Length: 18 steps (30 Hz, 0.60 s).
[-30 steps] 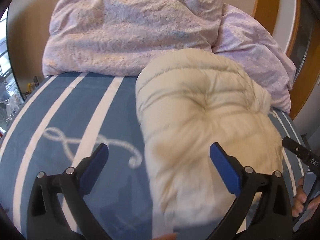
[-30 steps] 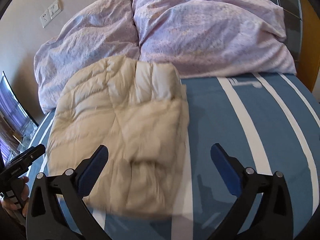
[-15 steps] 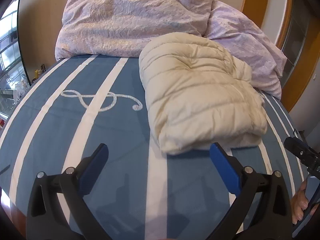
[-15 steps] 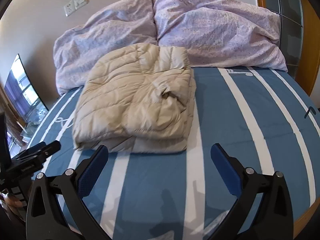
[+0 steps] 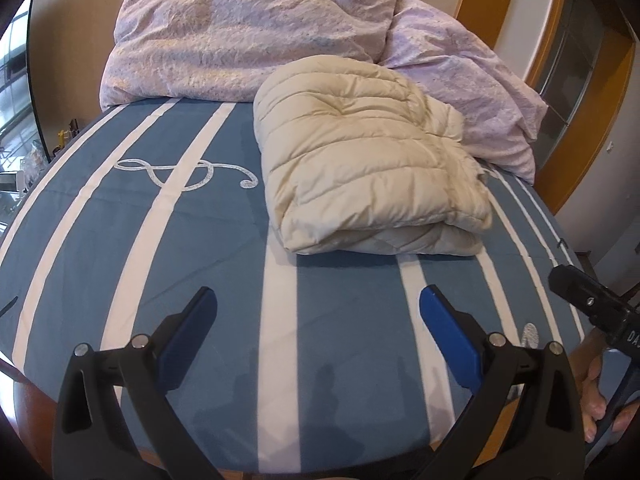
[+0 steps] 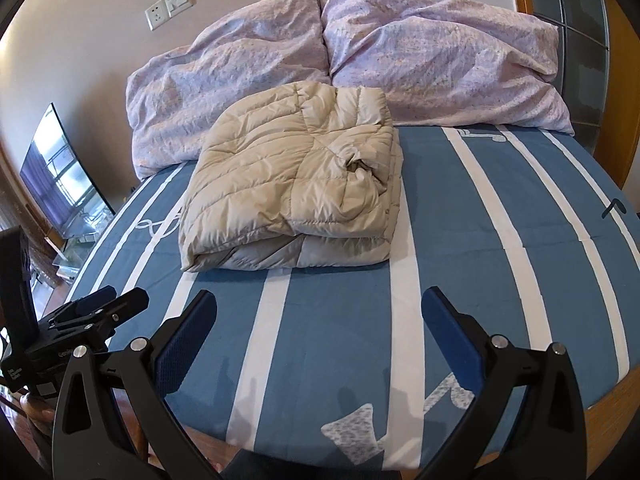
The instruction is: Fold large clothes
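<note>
The cream quilted puffer jacket (image 6: 296, 196), soft and puffy, lies folded in a thick rectangle on the blue white-striped bedsheet (image 6: 460, 264), its far edge against the wrinkled lilac duvet (image 6: 420, 60), while left gripper (image 5: 318, 320) and right gripper (image 6: 320, 320) hover wide open, well apart from it.

The left claw (image 5: 318, 322) is held with its two blue-padded fingers spread wide apart, and nothing is gripped between them. The right claw (image 6: 320, 322) is held the same way, with fingers parted and nothing gripped. Both are pointed forward and slightly downward.
</note>
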Motion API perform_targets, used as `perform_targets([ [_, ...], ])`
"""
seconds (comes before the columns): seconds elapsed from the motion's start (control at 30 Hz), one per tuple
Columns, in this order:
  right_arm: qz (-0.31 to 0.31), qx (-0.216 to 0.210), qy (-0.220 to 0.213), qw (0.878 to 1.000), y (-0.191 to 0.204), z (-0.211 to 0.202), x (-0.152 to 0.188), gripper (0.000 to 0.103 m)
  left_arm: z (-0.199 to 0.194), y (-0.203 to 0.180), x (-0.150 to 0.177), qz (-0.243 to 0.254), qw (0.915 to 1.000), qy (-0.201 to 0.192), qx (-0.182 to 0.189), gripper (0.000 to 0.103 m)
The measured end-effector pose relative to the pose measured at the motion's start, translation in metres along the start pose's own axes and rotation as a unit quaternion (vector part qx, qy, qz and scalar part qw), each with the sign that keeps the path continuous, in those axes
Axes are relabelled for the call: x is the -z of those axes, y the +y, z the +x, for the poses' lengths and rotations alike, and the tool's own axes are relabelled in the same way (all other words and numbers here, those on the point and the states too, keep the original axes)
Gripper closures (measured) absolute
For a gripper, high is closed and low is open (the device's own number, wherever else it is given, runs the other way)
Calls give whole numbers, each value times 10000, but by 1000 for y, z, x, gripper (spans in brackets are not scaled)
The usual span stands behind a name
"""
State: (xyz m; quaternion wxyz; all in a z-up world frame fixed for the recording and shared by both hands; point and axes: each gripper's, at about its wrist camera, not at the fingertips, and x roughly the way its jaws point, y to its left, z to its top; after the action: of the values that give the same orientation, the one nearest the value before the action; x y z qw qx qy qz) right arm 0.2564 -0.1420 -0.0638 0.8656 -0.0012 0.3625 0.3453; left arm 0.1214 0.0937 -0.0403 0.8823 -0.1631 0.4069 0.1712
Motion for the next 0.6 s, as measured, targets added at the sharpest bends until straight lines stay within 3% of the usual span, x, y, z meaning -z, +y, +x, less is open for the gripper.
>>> perform_targets([
  [0.6,-12,-307,73,9995,10,-10,2,1,-12,-8,-3,22,9994,45,339,2],
])
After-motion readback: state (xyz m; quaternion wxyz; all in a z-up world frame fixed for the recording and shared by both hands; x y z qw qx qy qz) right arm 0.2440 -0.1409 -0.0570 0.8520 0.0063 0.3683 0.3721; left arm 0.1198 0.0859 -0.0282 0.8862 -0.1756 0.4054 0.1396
